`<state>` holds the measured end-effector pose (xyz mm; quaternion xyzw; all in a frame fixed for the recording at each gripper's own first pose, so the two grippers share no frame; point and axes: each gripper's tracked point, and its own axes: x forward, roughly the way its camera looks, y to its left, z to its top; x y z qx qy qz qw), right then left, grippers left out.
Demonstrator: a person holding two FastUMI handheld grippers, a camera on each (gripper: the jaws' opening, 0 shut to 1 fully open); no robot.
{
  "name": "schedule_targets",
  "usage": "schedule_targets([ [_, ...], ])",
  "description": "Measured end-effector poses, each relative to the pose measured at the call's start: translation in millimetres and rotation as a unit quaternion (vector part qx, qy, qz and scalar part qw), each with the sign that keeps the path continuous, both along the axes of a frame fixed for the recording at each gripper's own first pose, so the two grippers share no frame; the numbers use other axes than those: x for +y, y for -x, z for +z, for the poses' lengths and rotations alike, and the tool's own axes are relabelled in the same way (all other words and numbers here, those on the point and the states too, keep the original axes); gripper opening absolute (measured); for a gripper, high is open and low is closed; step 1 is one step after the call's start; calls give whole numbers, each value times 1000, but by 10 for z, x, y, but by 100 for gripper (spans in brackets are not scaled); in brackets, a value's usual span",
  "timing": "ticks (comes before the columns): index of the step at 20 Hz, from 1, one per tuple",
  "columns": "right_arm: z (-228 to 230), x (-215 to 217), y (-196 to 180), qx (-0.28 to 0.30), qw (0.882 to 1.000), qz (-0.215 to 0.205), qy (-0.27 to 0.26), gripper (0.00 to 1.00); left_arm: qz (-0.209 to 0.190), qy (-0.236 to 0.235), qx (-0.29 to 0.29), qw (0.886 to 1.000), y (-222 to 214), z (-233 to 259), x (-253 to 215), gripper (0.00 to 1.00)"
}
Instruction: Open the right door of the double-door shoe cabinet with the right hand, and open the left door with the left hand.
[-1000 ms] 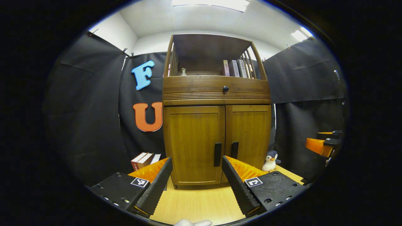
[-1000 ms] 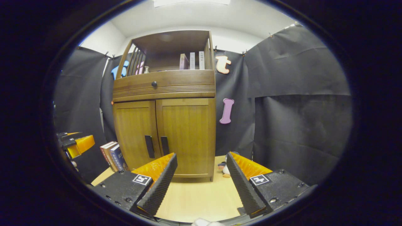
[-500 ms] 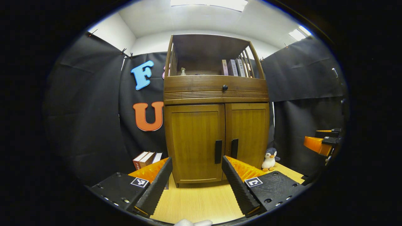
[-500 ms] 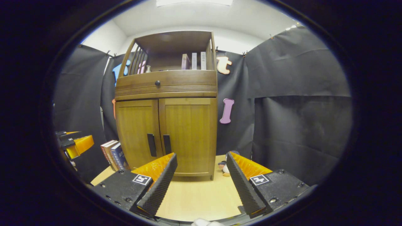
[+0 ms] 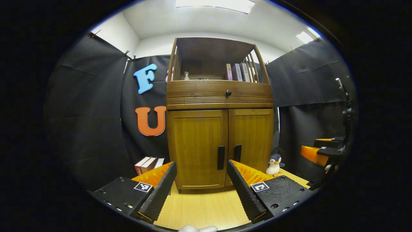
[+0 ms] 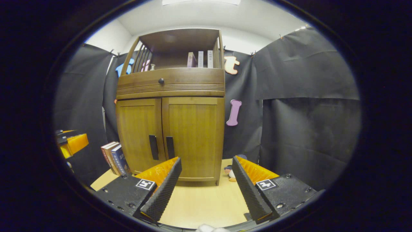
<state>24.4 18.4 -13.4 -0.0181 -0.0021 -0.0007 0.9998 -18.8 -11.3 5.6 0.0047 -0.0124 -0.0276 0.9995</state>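
The shoe cabinet (image 5: 220,129) stands on the table (image 5: 199,209) in front of you, and both its doors are closed. The right door (image 6: 193,135) and the left door (image 5: 196,146) meet at the middle, and each one carries a dark vertical handle beside that seam: the right handle (image 6: 169,147) and the left handle (image 5: 221,157). Your right claw (image 6: 206,190) has its fingers wide apart and holds nothing; it is well apart from the cabinet and points more to the outer half of the right door than to the handle. So, I think, you should first bring it toward the seam until the right handle lies between the two fingers, then close on it and pull along an arc around the outer hinge, not straight back. Your left claw (image 5: 201,190) is also spread and empty, and it already looks almost at the left handle, so it needs only a small correction before it goes forward. Keep both claws level with the handles, because the two handles are very near to each other and one finger can easily catch the wrong one. A small penguin toy (image 5: 273,165) stands just beside the cabinet on its right side, and some books (image 6: 112,158) lean on its left side; a door that swings wide may perhaps touch them, so open slowly.
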Motion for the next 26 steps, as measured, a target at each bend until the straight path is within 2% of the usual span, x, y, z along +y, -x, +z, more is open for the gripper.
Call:
schedule_targets([
  [5,-84,116,-593,8,999,31,-1,99,24,-5,0,1000,-54,24,-29,95],
  [9,-127,319,-1137,8,998,64,12,100,60,-3,2,998,-148,56,26,95],
  [14,-234,766,-1807,27,993,118,8,99,105,-5,3,994,-229,94,103,95],
  [18,-380,1150,-2224,40,989,144,23,100,132,-8,11,991,-275,89,181,95],
  [19,-418,1223,-2324,46,988,146,26,96,137,-10,13,990,-283,91,199,95],
  [22,-545,1392,-2598,60,987,147,28,95,156,-15,9,988,-276,119,285,95],
  [25,-659,1500,-2788,70,987,141,27,80,169,-12,7,986,-279,116,350,96],
  [26,-678,1555,-2818,76,987,143,23,77,168,-9,9,986,-278,111,352,96],
])
